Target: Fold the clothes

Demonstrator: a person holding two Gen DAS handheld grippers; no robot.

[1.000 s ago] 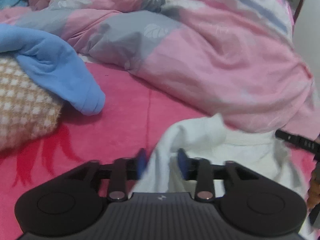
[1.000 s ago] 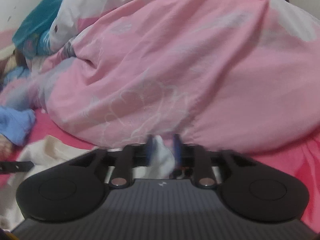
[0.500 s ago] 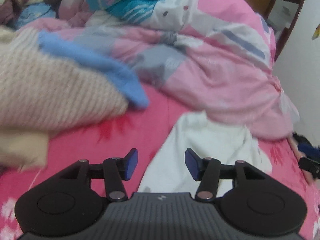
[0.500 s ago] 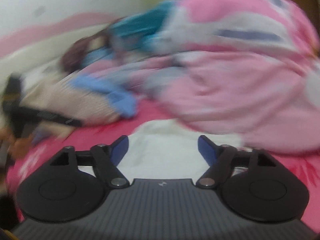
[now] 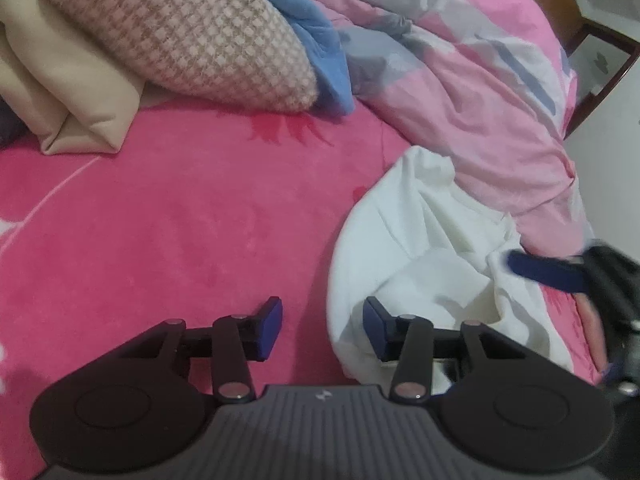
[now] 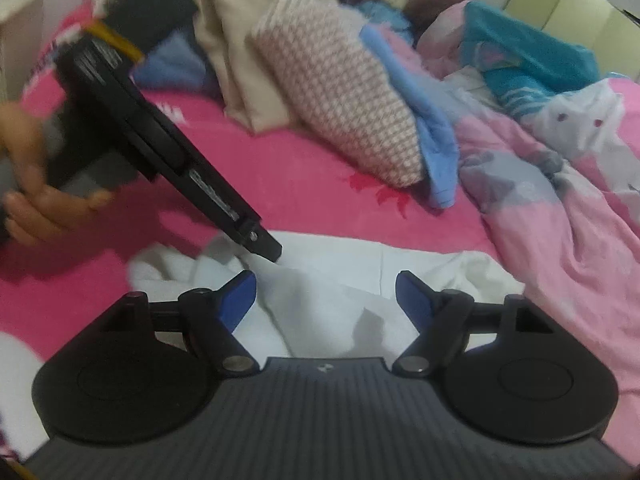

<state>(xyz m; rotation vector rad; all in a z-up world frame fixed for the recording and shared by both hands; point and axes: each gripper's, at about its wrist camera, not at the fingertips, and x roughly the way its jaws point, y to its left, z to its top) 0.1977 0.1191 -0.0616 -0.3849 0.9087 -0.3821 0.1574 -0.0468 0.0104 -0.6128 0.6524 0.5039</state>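
A crumpled white garment (image 5: pixel 420 264) lies on the pink bedsheet (image 5: pixel 160 220) beside the quilt. My left gripper (image 5: pixel 324 326) hovers at the garment's near left edge. Its jaws are closing, the cloth's edge lies between the blue pads, and they do not press on it. In the right wrist view my right gripper (image 6: pixel 326 300) hangs over the white garment (image 6: pixel 340 280), jaws wide and closing, nothing pinched. The left gripper's tip (image 6: pixel 262 246) meets the cloth there, held by a hand (image 6: pixel 36 200). A blurred right finger (image 5: pixel 552 272) shows over the garment's far right side.
A brown-and-white checked knit (image 5: pixel 180 32), a beige folded cloth (image 5: pixel 60 80) and a blue garment (image 5: pixel 324 48) are piled at the back left. A rumpled pink quilt (image 5: pixel 480 100) bounds the right. A wooden frame (image 5: pixel 592 40) stands past the bed's corner.
Both grippers had their pads close around the white cloth a second ago and have since let it go. Both swung sideways; the right one rolled and now faces the clothes pile.
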